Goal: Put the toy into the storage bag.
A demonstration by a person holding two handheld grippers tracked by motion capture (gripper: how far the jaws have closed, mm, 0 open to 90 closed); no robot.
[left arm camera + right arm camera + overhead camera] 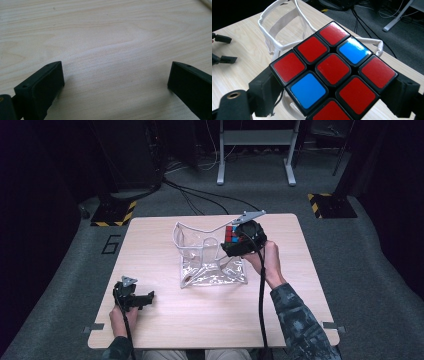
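At the left, the left hand-held gripper rests low on the worktop, jaws wide apart w/ nothing between them, well apart from the action. Mid-table stands a clear bag w/ white trim, mouth gaping upward. To the right, the right hand-held gripper is clamped on a puzzle cube, mostly red w/ two blue tiles, held just over the bag's right rim. To do this well, I'd say: centre the cube over the opening, clear the strap, lower it in before letting go, maybe steady the bag w/ the idle left.
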